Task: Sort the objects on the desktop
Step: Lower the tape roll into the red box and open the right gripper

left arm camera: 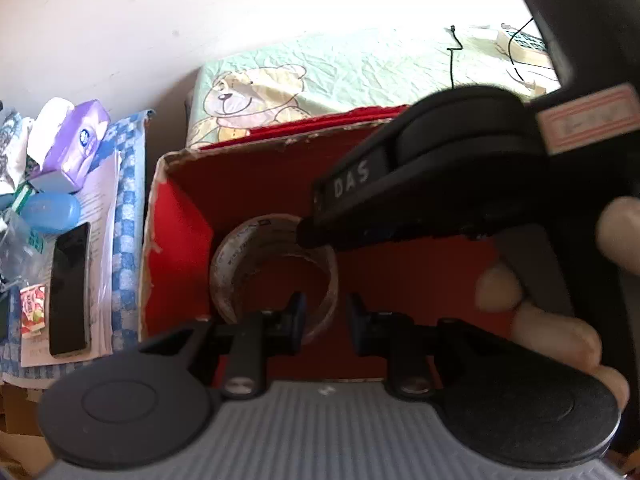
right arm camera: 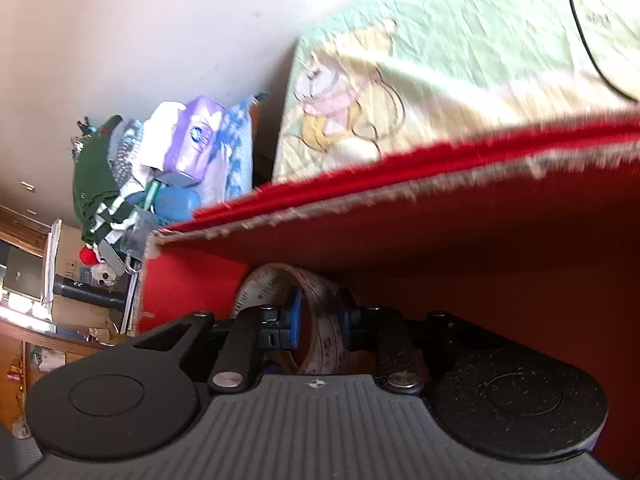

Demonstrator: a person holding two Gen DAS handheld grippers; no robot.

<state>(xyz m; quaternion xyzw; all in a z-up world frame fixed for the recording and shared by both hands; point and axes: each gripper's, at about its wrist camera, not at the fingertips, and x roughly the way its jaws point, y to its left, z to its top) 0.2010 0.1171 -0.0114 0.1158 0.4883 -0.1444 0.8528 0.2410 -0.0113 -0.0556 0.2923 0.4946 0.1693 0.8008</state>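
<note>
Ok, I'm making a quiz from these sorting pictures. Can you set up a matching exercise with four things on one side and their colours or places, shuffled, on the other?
Things:
1. tape roll
2. phone
3. tissue pack
4. bear blanket

Places or colours:
A. purple, at the far left
B. pale green, behind the box
C. inside the red box
D. black, lying on paper left of the box

Pairs: 1-C, 2-D, 3-A, 4-B

Inside the red box (right arm camera: 500, 288), the right gripper (right arm camera: 320, 316) clamps the wall of a tape roll (right arm camera: 260, 284), one finger inside the ring, one outside, with a teddy-bear cloth (right arm camera: 460, 80) beyond the frayed rim.
</note>
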